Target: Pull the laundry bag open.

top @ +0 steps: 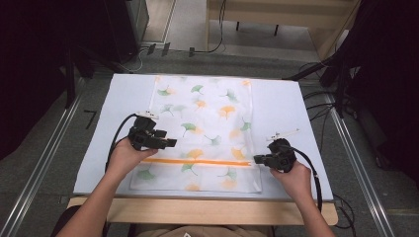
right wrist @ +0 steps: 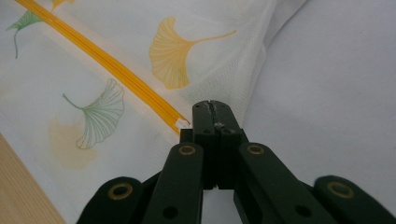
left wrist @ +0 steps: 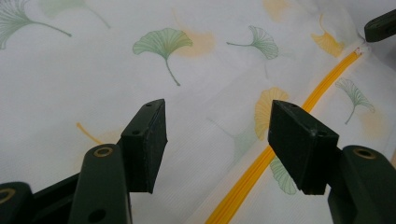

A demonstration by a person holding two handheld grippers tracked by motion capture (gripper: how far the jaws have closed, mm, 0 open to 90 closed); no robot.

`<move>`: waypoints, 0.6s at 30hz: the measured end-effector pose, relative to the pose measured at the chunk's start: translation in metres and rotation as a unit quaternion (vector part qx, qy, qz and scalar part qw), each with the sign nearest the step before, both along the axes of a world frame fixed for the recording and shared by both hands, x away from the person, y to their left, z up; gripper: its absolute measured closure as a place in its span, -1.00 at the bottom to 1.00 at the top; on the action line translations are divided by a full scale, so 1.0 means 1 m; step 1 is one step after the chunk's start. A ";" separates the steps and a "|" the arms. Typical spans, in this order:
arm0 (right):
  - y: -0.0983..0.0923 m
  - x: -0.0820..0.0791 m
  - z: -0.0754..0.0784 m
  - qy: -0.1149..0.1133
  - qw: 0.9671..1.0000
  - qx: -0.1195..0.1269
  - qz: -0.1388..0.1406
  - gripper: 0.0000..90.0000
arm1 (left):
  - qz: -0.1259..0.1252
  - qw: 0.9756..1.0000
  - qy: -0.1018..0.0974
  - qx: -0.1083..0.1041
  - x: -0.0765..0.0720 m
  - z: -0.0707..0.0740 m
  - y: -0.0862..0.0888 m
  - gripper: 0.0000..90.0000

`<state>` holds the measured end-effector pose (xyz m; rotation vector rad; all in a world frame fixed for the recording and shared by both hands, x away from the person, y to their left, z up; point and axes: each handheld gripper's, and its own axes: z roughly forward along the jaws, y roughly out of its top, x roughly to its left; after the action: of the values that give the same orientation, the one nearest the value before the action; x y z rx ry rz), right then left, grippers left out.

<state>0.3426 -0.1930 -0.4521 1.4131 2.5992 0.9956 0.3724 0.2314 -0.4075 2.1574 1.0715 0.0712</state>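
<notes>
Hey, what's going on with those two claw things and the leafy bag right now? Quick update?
Left gripper open over the mesh bag. Right gripper shut at the orange zipper end. Nothing in the way.

This looks like a lab or recording room rather than a home. A pale surface [top: 281, 106] stands on grey carpet [top: 39, 148] between metal floor rails [top: 42, 163], with cables [top: 321, 94] and black equipment stands [top: 341, 74] crowding its edges.

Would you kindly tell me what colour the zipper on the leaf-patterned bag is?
The zipper is orange-yellow, running across the white bag; the right gripper view shows it best.
</notes>
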 end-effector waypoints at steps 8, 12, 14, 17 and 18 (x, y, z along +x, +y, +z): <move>0.004 -0.002 -0.006 0.009 1.000 -0.001 0.010 1.00 | -0.013 1.000 0.001 0.003 0.003 -0.001 -0.010 -0.16; 0.006 -0.003 -0.007 0.012 1.000 -0.002 0.014 1.00 | -0.019 1.000 0.001 0.003 0.004 -0.002 -0.014 -0.16; 0.007 -0.004 -0.008 0.012 1.000 -0.002 0.016 1.00 | -0.020 1.000 0.003 0.002 0.004 -0.002 -0.015 -0.16; 0.007 -0.005 -0.008 0.012 1.000 0.003 0.014 1.00 | -0.024 1.000 0.005 0.000 0.005 -0.003 -0.018 -0.14; 0.007 -0.006 -0.008 0.013 1.000 0.005 0.015 1.00 | -0.025 1.000 0.004 0.000 0.005 -0.002 -0.018 -0.14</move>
<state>0.3370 -0.1863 -0.4600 1.4033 2.6450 1.0002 0.3771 0.2130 -0.4099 2.1846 1.0210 0.0380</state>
